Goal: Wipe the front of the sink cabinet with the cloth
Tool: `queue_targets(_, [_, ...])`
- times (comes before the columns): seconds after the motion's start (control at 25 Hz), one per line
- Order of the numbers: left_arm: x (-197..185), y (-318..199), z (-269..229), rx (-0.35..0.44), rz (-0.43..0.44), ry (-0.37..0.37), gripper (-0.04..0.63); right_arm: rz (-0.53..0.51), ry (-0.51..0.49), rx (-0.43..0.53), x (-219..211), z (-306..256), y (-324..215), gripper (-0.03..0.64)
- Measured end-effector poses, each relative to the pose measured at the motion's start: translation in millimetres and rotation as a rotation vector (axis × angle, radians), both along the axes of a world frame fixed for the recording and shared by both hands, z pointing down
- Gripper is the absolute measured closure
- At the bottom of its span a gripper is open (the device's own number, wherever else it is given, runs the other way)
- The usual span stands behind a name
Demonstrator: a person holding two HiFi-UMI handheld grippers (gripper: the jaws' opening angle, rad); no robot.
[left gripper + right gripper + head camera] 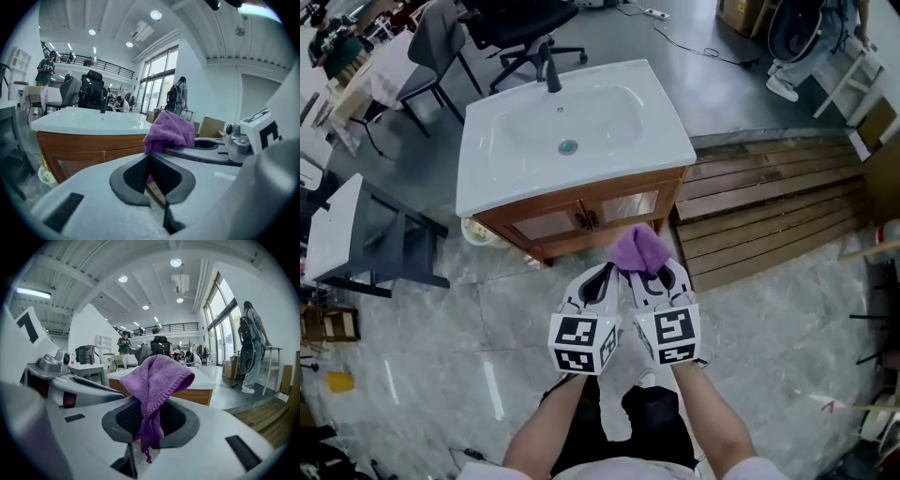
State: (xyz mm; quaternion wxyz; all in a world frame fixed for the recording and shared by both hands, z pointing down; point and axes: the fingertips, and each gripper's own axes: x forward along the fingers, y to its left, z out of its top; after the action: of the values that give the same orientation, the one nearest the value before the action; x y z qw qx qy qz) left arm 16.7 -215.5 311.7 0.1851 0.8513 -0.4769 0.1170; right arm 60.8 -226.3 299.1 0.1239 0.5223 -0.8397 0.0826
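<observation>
Right gripper point(150, 405) jaws clamp a bunched fold of the cloth point(157, 376), likely soft and light, while left gripper point(150, 155) jaws sit closed, empty, facing the sink cabinet point(546, 225).

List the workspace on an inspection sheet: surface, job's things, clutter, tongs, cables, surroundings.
Surface: white sink top, black faucet at its back.
Job's things: purple cloth held short of the wooden cabinet front, not touching it.
Clutter: pale bowl-like thing on the floor beside the cabinet.
Tongs: left tongs shut, empty; right tongs shut on the cloth.
Cables: one cable on the floor behind the sink.
Surroundings: office chair, wooden decking, person with a backpack.
</observation>
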Motion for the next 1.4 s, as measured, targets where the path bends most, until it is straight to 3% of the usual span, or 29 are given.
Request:
queue_targets(0.48, [-11.3,80.4,-121.3,0.070,-0.068,-0.006,0.589,-0.071,0.018,0.049,-3.3,-114.3,87.3,0.540])
queue_targets(0.92, [-1.9,115.9,-158.1,0.146,-0.116,-0.021,0.589,-0.115,0.005,0.089,4.1,-152.1,125.1,0.541])
queue_targets(1.4, [17.5,131.5,-174.1,0.208,-0.095,-0.003,0.589,-0.117,-0.004,0.109,13.4,-163.4,141.0,0.541])
